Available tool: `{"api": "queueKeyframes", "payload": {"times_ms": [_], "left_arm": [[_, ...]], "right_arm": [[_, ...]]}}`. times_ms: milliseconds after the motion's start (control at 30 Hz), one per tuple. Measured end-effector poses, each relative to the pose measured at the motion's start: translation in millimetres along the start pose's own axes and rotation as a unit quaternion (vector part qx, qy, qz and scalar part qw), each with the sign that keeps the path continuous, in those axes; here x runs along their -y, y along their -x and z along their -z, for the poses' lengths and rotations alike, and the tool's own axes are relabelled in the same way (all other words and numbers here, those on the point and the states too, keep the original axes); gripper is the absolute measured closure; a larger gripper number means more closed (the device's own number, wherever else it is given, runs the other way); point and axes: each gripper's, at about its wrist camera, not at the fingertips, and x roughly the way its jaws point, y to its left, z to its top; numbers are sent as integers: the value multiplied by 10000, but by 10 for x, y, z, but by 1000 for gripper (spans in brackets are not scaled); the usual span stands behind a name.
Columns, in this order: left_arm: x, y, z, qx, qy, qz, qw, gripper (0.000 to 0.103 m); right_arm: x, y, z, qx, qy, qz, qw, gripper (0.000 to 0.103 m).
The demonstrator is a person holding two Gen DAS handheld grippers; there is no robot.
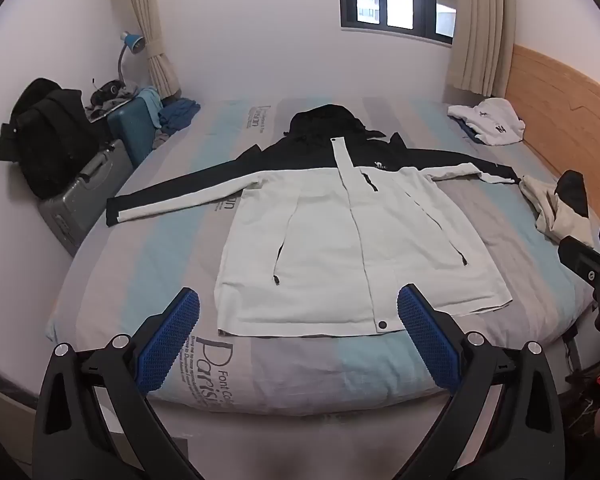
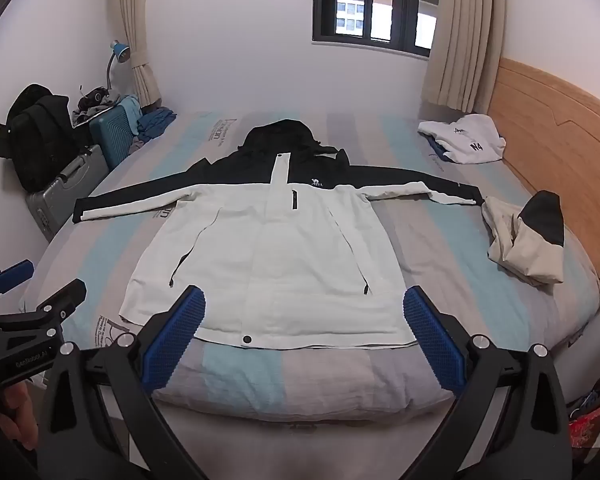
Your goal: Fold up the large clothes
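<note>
A bed (image 1: 260, 376) with a striped sheet in pale blue, grey and white, printed with dark lettering, carries the clothes. A black-and-white jacket (image 1: 324, 248) lies flat across its middle, front up, sleeves spread to both sides, hood toward the far wall. Near the wooden headboard (image 1: 560, 128) sit a folded white garment (image 1: 492, 120) and a crumpled beige-and-black garment (image 1: 560, 208), apart from each other.
</note>
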Motion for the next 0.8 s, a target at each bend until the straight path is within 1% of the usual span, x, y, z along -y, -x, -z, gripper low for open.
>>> {"api": "queueKeyframes", "payload": {"times_ms": [133, 167, 233, 367, 400, 433, 467, 700, 800], "left_arm": [[11, -24, 16, -40, 51, 64, 10000, 6], [9, -46, -43, -92, 34, 18, 9999, 6], [43, -7, -19, -11, 10, -18, 10000, 6], [-52, -59, -40, -78, 168, 167, 9997, 6], [-49, -78, -44, -100, 189, 165, 9996, 6], [-78, -51, -3, -62, 203, 162, 9996, 6], [-79, -52, 1, -45, 184, 150, 9997, 6], [-22, -25, 0, 24, 83, 39, 10000, 6], [-47, -5, 9, 28, 126, 71, 9999, 6]], "right_arm": [[-12, -15, 8, -25, -4, -42, 10000, 7], [-17, -22, 11, -34, 9, -45, 10000, 7], [-20, -34, 18, -48, 11, -36, 10000, 7], [8, -81, 40, -80, 4, -77, 9999, 7], [17, -89, 32, -90, 11, -92, 9999, 7], [-81, -70, 55, -47, 58, -52, 10000, 7], [-99, -60, 49, -29, 86, -33, 10000, 7], [-103, -44, 41, -18, 66, -66, 10000, 7], [-102, -52, 46, -18, 68, -75, 9999, 7]]}}
